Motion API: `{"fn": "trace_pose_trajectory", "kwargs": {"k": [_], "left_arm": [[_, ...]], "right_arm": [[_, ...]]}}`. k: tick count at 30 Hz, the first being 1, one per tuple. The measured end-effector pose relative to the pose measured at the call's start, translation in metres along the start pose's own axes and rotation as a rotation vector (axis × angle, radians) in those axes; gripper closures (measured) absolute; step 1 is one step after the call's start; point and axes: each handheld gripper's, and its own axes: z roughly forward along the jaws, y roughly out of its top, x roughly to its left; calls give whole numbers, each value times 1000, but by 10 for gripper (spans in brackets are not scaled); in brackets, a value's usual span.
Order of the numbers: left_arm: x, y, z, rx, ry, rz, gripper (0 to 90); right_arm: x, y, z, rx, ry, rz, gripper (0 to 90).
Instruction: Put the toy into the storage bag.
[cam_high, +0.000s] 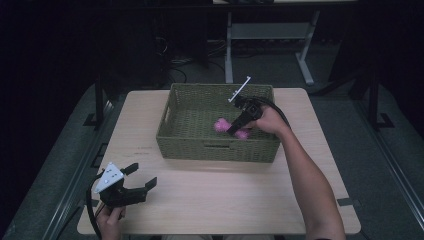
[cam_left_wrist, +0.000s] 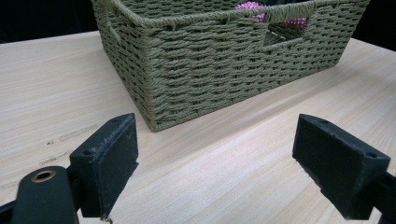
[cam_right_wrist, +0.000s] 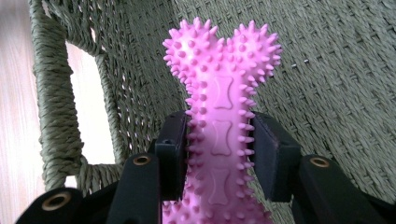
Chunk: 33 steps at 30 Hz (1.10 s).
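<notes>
A pink spiky bone-shaped toy (cam_right_wrist: 219, 93) is clamped by its shaft between the jaws of my right gripper (cam_right_wrist: 219, 147), which is shut on it. In the high view that gripper (cam_high: 239, 125) reaches down inside the green woven basket (cam_high: 186, 145), holding the pink toy (cam_high: 220, 124) near the basket's front right. My left gripper (cam_high: 141, 176) rests low at the table's front left corner, open, with nothing between its pads (cam_left_wrist: 114, 154). In the left gripper view the basket (cam_left_wrist: 196, 65) stands ahead, and the pink toy (cam_left_wrist: 250, 6) peeks over its rim.
The light wooden table (cam_high: 225, 200) has bare room in front of the basket and on both sides. The basket has handle cut-outs (cam_right_wrist: 91, 107) in its walls. Beyond the table's far edge stand a white desk frame (cam_high: 270, 40) and dark floor.
</notes>
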Motion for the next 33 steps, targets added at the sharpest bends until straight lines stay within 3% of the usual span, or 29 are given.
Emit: {"fn": "trace_pose_trajectory", "kwargs": {"k": [22,25,33], "left_arm": [[1,0,-1,-5,1,2,138],[0,0,-1,-8,-3,1,138],[0,0,-1,-8,-1,0,138]], "right_arm": [[0,2,7,17,6,5,564],[1,2,3,-22,21,12,568],[5,1,-6,-29,10,19,523]]}}
